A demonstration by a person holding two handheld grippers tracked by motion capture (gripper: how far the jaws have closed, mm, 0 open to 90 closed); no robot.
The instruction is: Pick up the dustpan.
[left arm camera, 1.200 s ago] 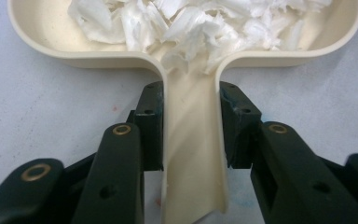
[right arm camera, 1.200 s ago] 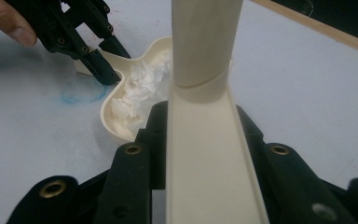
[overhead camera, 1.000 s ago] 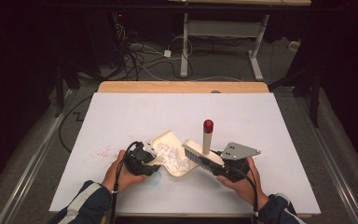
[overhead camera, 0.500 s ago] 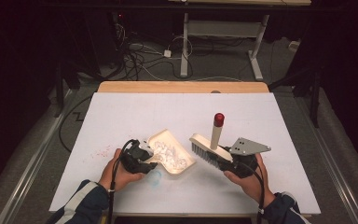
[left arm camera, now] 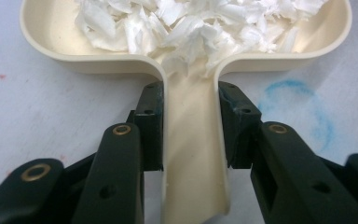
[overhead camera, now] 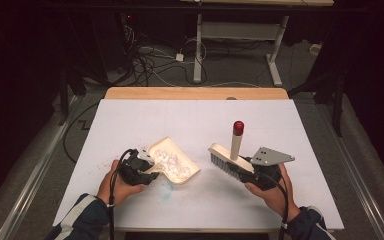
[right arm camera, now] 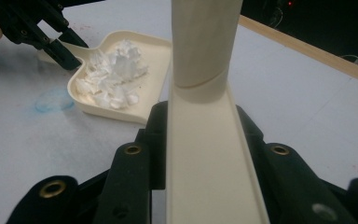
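Observation:
A cream dustpan lies on the white table, left of centre, with white paper shreds heaped inside. My left gripper is shut on its handle, one jaw on each side, and the shreds sit just ahead. My right gripper is shut on the back of a cream brush. The bristles point down-left and its red-tipped handle stands upright. In the right gripper view the brush rises between the jaws, with the dustpan and my left gripper farther off to the left.
A faint blue smudge marks the white table cover just in front of the dustpan, and faint red specks lie to the left. The far table edge is bare wood. Beyond it are floor cables and desk legs.
My right gripper has carried the brush to the right, away from the dustpan's open edge. The left gripper and dustpan have stayed nearly still.

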